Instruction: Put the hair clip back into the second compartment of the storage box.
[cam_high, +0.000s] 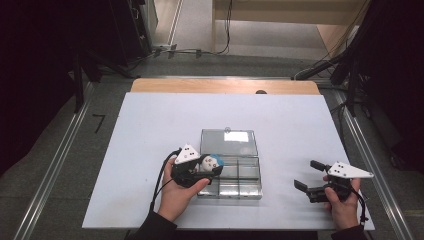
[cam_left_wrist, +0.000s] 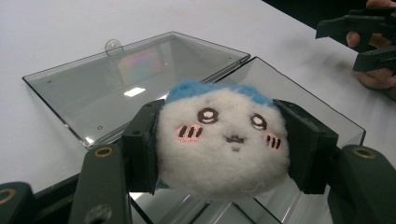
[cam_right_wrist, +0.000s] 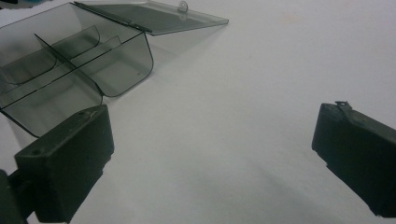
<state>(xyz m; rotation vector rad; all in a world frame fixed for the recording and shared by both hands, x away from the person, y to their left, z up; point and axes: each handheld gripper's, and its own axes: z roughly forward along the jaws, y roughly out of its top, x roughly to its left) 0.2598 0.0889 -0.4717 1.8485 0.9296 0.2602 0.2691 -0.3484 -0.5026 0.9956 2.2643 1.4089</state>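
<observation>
Holding a small round white plush face with a blue top over the smoky clear plastic compartment box.

The left claw pinches the plush from both sides, its 2 black jaws pressed into the fluffy sides, above the left end of the box; the face with pink cheeks looks toward the left gripper view's camera. The box's hinged lid lies flat open on the white worktop behind it. The right claw stands spread with nothing between its jaws, hovering over bare worktop well apart to the right of the box.
</observation>
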